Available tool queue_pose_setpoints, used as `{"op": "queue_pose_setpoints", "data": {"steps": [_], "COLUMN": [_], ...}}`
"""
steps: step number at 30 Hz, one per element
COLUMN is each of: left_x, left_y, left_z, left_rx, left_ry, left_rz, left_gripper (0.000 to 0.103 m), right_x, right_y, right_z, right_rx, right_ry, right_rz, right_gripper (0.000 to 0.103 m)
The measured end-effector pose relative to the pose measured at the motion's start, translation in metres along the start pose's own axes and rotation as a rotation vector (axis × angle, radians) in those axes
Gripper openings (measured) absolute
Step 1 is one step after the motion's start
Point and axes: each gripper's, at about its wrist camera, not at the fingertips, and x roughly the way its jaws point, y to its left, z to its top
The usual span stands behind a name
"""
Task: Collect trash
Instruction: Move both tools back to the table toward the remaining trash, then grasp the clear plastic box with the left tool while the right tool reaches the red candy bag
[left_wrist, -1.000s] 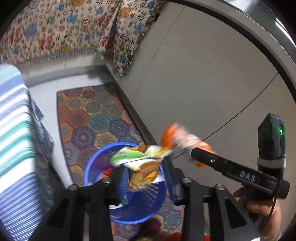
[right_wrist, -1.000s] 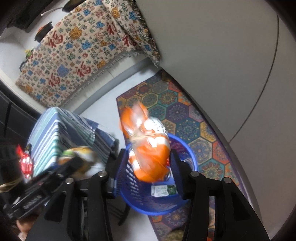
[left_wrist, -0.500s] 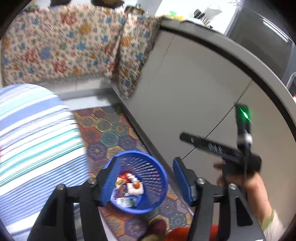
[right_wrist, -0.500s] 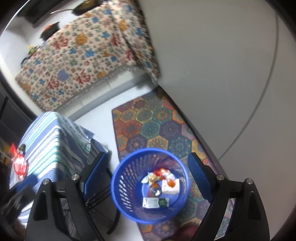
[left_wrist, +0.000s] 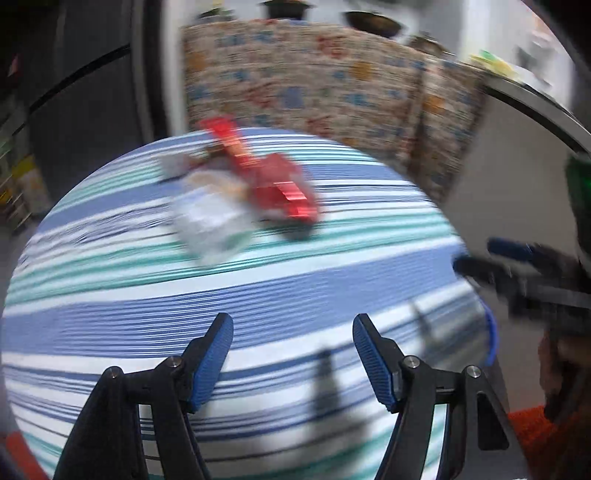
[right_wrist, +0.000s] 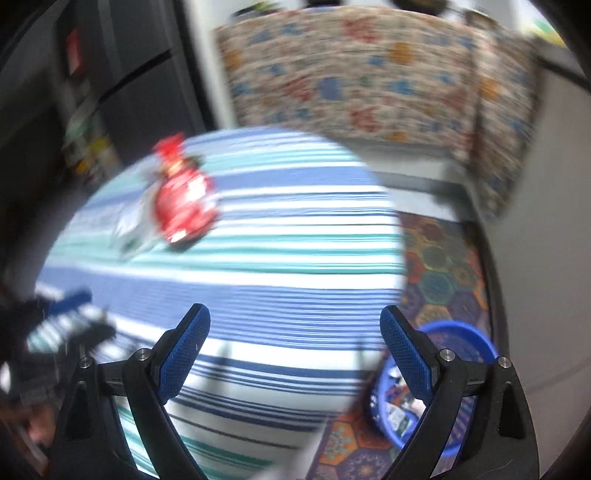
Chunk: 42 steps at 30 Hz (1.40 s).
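Both views are blurred by motion. A red snack wrapper and a pale clear wrapper lie on the blue-and-white striped tablecloth. My left gripper hangs over the cloth, well short of them, its jaws opening with nothing between them. In the right wrist view the red wrapper lies far left on the cloth. My right gripper is wide and still opening, empty. The blue waste basket with several wrappers inside stands on the floor at lower right, partly behind the right finger.
A patterned rug lies under the basket, beside a grey cabinet front. A flowered cloth hangs behind the table. Dark furniture stands at left. The other gripper and a hand show at the right edge.
Both grippers let their wrappers fall into the blue basket, opened, and swung from above the basket up over the striped table. The basket has left the left view.
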Motion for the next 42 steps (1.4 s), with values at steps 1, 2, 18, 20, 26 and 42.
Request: {"op": "queue_pose_setpoints", "data": {"steps": [1,2,18,20,26,42], "left_x": [0.002,0.004,0.045,0.058,0.067,0.073], "left_y": [0.012,0.017,0.0,0.0,0.014,0.061], "left_z": [0.001,0.003,0.068,0.072,0.08,0.07], "left_rx": [-0.024,-0.036,0.012,-0.003,-0.039,-0.132], "left_ry": [0.005,0.005,-0.013,0.001,-0.012,0.084], "left_rz": [0.021,0.028,0.146,0.178,0.273,0.154], "left_gripper": [0.069,0.069,0.069,0.069,0.071,0.071], "right_x": [0.008,0.019,0.051,0.051,0.055,0.058], "right_y": [0.01,0.02,0.032,0.031,0.031,0.033], "right_z": [-0.001,-0.002,-0.009,-0.009,-0.005,-0.003], "right_rx": [-0.026,-0.05,-0.095,-0.097,-0.097,-0.089], "right_ry": [0.014,0.033,0.109,0.109,0.115,0.123], "right_rz": [0.0,-0.007,-0.026,-0.025,-0.019,-0.031], "right_gripper": [0.094,0.094,0.099,0.099,0.101,0.103]}}
